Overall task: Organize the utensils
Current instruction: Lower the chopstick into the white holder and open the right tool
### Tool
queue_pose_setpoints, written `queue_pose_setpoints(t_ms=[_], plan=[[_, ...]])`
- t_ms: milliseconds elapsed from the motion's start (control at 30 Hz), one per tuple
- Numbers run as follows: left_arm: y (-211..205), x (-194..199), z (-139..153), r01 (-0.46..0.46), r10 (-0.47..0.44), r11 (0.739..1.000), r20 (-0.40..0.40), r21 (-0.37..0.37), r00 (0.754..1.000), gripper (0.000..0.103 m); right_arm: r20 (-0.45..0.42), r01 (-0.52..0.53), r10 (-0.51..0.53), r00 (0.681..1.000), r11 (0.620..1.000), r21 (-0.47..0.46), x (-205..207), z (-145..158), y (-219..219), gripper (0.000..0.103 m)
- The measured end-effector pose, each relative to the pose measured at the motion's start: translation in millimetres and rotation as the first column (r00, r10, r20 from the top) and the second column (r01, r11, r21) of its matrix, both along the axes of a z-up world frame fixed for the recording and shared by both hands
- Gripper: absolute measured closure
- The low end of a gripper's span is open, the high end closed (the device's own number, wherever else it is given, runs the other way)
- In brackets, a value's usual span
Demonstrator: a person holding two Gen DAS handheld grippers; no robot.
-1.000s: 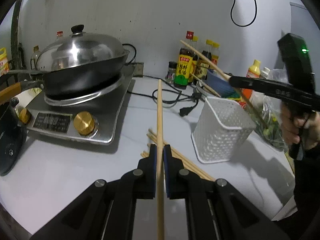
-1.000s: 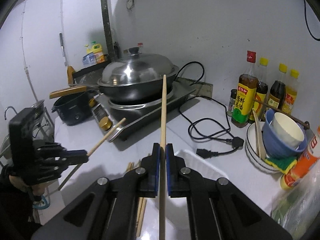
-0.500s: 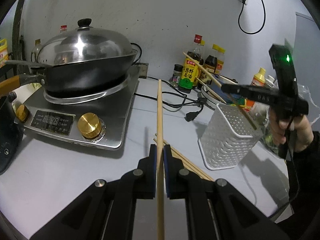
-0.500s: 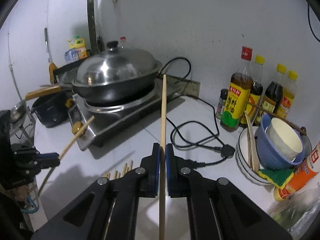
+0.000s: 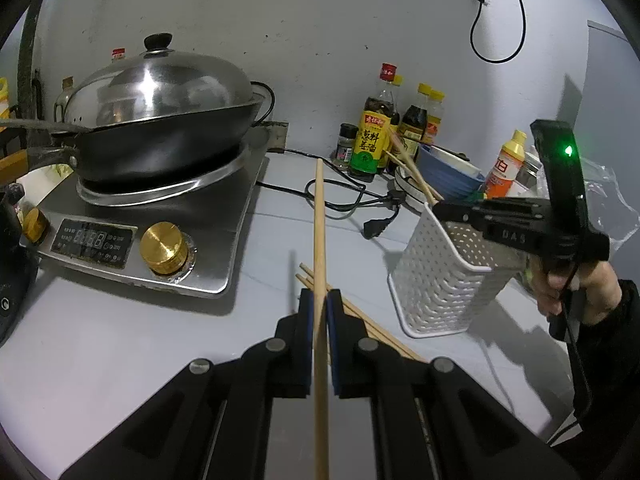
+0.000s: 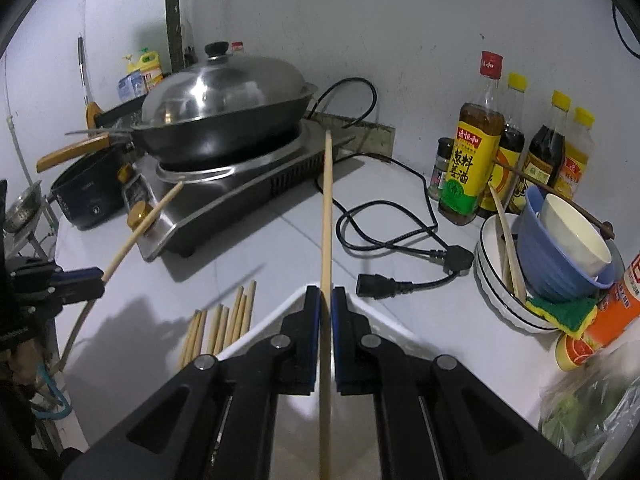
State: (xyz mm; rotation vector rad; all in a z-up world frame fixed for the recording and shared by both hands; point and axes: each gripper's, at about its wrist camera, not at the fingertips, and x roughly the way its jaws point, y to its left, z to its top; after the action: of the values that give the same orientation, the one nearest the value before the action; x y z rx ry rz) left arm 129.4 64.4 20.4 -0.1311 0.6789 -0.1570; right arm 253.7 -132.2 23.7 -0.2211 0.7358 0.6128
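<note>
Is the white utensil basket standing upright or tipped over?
Upright: the white basket stands on its base on the counter, open top facing up, right gripper above its rim.

"葱姜料酒" on yellow bottle label (image 6: pixel 466 168); "DAS" on right gripper (image 5: pixel 456 213).

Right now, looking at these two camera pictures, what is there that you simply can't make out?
- Inside of the white basket: left view shows only its outer wall; right view has the right gripper over it.
- Under the wok lid: hidden.
- Stove display: too small to read.
- Loose chopsticks: near ends hidden behind the basket rim.
</note>
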Motion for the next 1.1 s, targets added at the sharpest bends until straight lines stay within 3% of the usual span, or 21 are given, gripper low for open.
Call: queue_pose_setpoints(t_ms=[333, 467, 767, 833, 900, 1100], plan=[[-17, -2, 10, 0.009, -0.009, 1.000, 0.014, 0.021, 1.000, 0.097, -0.024, -0.002, 0.002, 1.000, 1.000, -0.003, -10, -10, -11, 0.098], [-22, 0, 16, 0.001, -0.001, 1.000, 0.026, 0.012, 1.000, 0.097, -0.019, -0.008, 0.008, 1.000, 1.000, 0.014, -15, -6, -18, 0.076], [-57, 24, 44, 0.025, -0.021, 0.998, 0.084, -0.055, 0.996, 0.097, 0.042, 0.005, -0.009, 0.999, 0.996, 0.093, -29, 23, -55, 0.063], [-69, 31, 52, 0.036, -0.030, 0.997, 0.104, -0.062, 0.994, 0.097, 0.064, 0.016, -0.024, 0.998, 0.993, 0.116, -31, 30, -69, 0.057], [-79, 38, 59, 0.045, -0.035, 0.996, 0.118, -0.081, 0.992, 0.097, 0.086, 0.029, -0.041, 0.995, 0.990, 0.139, -34, 36, -82, 0.044], [-106, 65, 74, 0.043, -0.019, 0.988, 0.159, -0.147, 0.987, 0.097, 0.128, 0.078, -0.102, 0.986, 0.980, 0.183, -33, 47, -122, 0.041]])
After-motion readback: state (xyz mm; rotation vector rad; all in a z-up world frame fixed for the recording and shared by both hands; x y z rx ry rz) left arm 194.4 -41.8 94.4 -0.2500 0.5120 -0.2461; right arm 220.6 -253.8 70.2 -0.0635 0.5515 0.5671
